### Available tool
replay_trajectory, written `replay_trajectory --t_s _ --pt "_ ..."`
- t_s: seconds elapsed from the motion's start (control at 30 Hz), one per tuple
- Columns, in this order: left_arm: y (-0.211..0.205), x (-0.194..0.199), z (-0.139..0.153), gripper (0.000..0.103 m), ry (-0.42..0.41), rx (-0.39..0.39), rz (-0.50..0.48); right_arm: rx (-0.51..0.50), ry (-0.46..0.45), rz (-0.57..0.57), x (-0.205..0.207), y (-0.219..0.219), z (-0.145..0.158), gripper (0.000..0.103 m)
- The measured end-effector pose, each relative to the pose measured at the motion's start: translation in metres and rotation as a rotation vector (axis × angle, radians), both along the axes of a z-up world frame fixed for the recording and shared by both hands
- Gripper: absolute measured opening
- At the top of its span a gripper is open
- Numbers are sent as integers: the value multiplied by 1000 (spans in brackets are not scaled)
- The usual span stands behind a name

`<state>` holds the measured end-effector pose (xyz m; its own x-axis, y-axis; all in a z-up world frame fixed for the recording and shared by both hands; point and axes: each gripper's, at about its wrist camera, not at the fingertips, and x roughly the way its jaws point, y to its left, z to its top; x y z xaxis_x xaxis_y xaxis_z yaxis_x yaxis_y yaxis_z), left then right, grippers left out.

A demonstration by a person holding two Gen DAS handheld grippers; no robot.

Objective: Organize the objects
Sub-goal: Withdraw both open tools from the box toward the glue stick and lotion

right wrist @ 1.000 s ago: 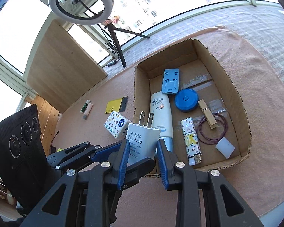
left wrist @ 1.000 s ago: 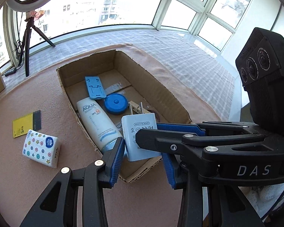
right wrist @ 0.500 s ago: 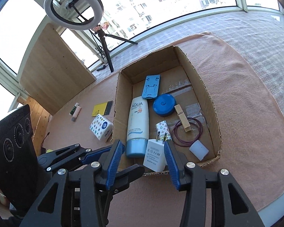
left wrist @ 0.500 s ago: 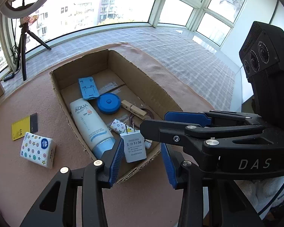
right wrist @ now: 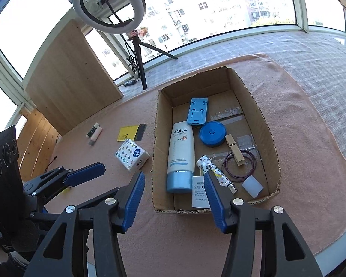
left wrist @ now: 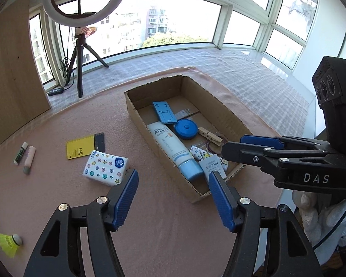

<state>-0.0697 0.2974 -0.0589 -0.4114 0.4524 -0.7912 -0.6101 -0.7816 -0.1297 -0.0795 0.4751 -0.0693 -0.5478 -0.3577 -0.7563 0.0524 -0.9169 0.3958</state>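
An open cardboard box (right wrist: 267, 124) (left wrist: 228, 110) holds a white charger (right wrist: 199, 195) (left wrist: 211, 164) at its near end, a sunscreen tube (right wrist: 181, 152), a blue stand (right wrist: 197, 112), a blue round case (right wrist: 212, 135), a clothespin (right wrist: 235, 150), a patterned lighter (right wrist: 215, 169), a purple band (right wrist: 249, 164) and a white cube (right wrist: 252, 185). My right gripper (right wrist: 174, 184) is open and empty above the box's near edge. My left gripper (left wrist: 171, 185) is open and empty, near the box's left corner.
On the pink cloth left of the box lie a tissue pack (left wrist: 106, 167) (right wrist: 132, 158), a yellow notepad (left wrist: 79, 147), two small tubes (left wrist: 25, 155) and a yellow shuttlecock (left wrist: 8, 244). A ring light on a tripod (left wrist: 80, 53) and a wooden board (right wrist: 71, 78) stand behind.
The right gripper let go of the white charger, which now lies in the box's near end. Both grippers pulled back and up from the box, and both opened wider.
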Motion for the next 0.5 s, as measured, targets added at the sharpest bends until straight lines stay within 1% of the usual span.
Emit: replay_trajectory --t_s 0.07,0.33,0.5 --pt "-15 0 6 71 11 -1 28 6 14 3 1 -8 5 50" --pt "-79 -3 33 74 74 -14 125 -2 56 10 -4 -43 15 50" --pt "-119 -8 44 75 100 -3 181 -67 40 50 -14 -76 16 51"
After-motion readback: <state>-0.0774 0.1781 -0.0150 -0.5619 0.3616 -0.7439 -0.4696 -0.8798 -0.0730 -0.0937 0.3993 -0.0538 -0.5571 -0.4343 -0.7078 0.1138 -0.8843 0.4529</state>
